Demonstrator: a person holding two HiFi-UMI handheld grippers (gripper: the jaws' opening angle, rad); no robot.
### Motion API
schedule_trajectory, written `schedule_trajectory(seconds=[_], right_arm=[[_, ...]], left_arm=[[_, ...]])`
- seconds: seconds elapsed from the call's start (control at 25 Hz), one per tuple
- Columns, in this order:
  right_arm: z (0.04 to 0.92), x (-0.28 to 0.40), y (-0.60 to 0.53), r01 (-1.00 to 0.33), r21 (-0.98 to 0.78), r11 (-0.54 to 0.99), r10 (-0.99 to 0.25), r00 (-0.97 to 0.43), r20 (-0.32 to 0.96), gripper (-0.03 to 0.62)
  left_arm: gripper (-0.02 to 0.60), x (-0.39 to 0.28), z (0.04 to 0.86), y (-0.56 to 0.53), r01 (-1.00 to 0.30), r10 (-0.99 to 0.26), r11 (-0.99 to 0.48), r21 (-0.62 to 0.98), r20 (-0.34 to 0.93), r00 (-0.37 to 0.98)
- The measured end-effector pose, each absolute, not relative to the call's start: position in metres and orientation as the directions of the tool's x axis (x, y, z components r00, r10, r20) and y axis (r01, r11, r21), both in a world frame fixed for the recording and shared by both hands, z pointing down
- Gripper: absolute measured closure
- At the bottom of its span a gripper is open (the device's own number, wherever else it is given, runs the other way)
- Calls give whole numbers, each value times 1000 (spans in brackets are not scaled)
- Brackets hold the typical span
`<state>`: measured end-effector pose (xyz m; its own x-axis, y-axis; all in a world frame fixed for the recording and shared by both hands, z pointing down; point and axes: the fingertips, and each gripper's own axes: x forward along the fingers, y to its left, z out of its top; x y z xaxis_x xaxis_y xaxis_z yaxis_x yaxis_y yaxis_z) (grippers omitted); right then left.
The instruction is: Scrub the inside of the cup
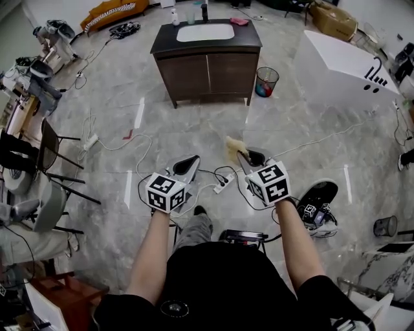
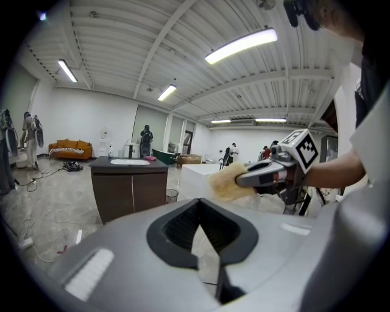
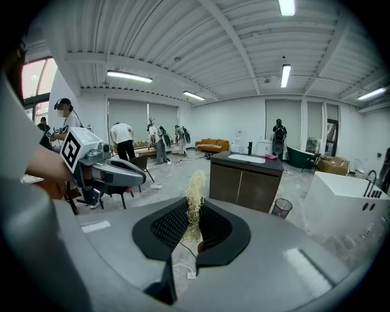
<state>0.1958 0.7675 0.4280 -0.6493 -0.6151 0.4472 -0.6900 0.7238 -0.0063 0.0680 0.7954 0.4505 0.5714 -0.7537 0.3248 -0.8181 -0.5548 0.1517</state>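
Observation:
My right gripper [image 1: 243, 155] is shut on a pale yellow fibrous scrubber [image 1: 233, 147], which sticks out past its tips; in the right gripper view the scrubber [image 3: 195, 194] stands thin and upright between the closed jaws [image 3: 194, 224]. My left gripper [image 1: 191, 160] is shut with nothing in it, and its jaws [image 2: 202, 230] meet. Both are held at waist height over the floor, side by side and apart. The left gripper view shows the right gripper [image 2: 245, 180] with the scrubber [image 2: 224, 183]. Far ahead stands a dark vanity [image 1: 207, 61] with a white basin; a small clear cup [image 1: 191, 15] stands on it.
A mesh wastebasket [image 1: 266, 81] stands right of the vanity, and a white bathtub [image 1: 343, 63] lies beyond it. A power strip [image 1: 224, 183] and cables lie on the marble floor under my grippers. Black chairs [image 1: 52, 158] stand at the left. People stand in the background.

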Motion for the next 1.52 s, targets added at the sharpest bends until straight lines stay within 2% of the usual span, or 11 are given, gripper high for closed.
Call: schedule_trajectory(seconds=[0.36, 1.0, 1.52], right_arm=[[445, 176, 696, -702, -3, 712, -618, -629, 472, 551], [438, 73, 526, -739, 25, 673, -652, -576, 494, 551], [439, 52, 457, -754, 41, 656, -660, -546, 516, 551]], left_arm=[[581, 41, 471, 720, -815, -747, -551, 182, 328, 578], [581, -67, 477, 542, -793, -722, -570, 216, 330, 609], [581, -82, 478, 473, -764, -696, -591, 260, 316, 645]])
